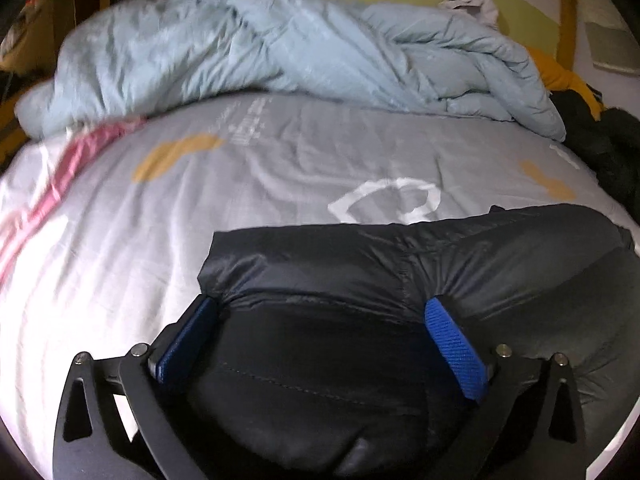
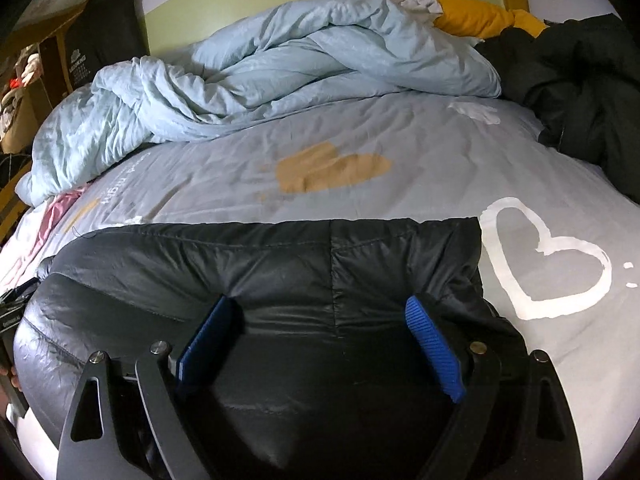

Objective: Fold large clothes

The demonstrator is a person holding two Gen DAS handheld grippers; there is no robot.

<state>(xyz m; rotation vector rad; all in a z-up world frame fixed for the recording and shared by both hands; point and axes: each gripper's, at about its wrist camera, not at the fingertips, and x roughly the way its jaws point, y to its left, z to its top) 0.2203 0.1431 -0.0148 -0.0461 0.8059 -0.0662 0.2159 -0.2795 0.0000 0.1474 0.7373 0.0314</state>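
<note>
A black puffer jacket (image 1: 400, 248) lies folded on the grey bed sheet (image 1: 280, 168), its far edge straight across the bed. In the left wrist view my left gripper (image 1: 320, 306) stands wide open over the jacket's left part. Padded fabric bulges up between its blue pads (image 1: 452, 344). In the right wrist view the same jacket (image 2: 280, 248) fills the foreground. My right gripper (image 2: 320, 304) is wide open over the jacket's right part, with the blue pads (image 2: 434, 344) resting beside a puff of fabric. Neither gripper pinches the cloth.
A crumpled light blue duvet (image 2: 280, 68) is heaped across the far side of the bed. A pile of dark clothes (image 2: 580, 80) and a yellow garment (image 2: 476, 16) sit at the far right. A white heart print (image 2: 548, 256) marks the sheet (image 2: 400, 128) right of the jacket.
</note>
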